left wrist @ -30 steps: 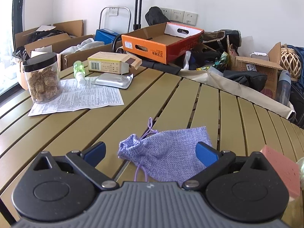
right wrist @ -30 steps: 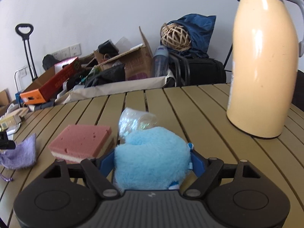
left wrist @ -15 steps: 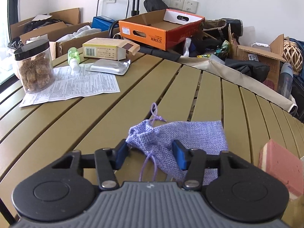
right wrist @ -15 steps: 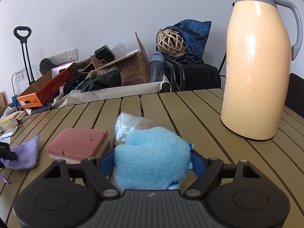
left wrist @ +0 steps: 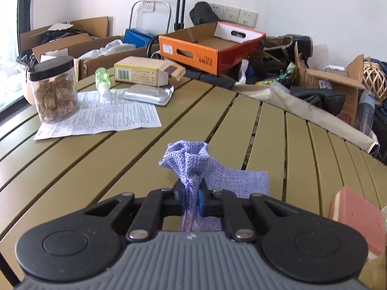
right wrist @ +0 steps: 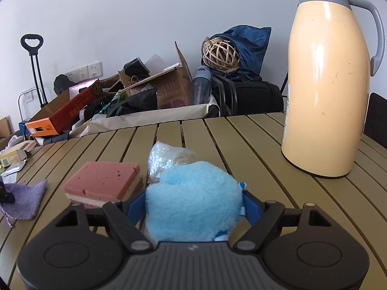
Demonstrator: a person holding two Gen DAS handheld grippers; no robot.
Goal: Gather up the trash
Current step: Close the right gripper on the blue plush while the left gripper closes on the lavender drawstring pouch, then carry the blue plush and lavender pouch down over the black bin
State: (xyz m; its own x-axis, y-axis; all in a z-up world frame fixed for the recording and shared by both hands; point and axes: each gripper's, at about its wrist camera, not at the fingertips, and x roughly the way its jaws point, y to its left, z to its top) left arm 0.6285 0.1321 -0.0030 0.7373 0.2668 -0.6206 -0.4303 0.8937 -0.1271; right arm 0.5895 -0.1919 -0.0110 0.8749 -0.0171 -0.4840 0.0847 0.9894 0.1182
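A small purple woven drawstring pouch [left wrist: 191,162] lies on the olive slatted table [left wrist: 121,169], its gathered neck bunched upward. My left gripper [left wrist: 191,199] is shut on that neck, blue pads pressed against the cloth. The same pouch [right wrist: 26,195] shows at the left edge of the right wrist view. My right gripper [right wrist: 193,209] is shut on a fluffy light-blue plush thing [right wrist: 191,205] that fills the gap between its blue pads. Just beyond the plush lie a crumpled clear plastic wrapper [right wrist: 167,157] and a pink sponge block [right wrist: 104,183].
A tall cream thermos jug [right wrist: 326,91] stands on the table at the right. At the far left are a jar of brown snacks [left wrist: 54,91], a printed paper sheet [left wrist: 101,118], a foil pack [left wrist: 145,95], a green bottle [left wrist: 102,79] and a carton [left wrist: 142,73]. Boxes and bags crowd the floor behind.
My left gripper's jaws went from wide apart around the purple pouch to shut on its neck, bunching the cloth upward. The right gripper kept its grip on the blue plush.
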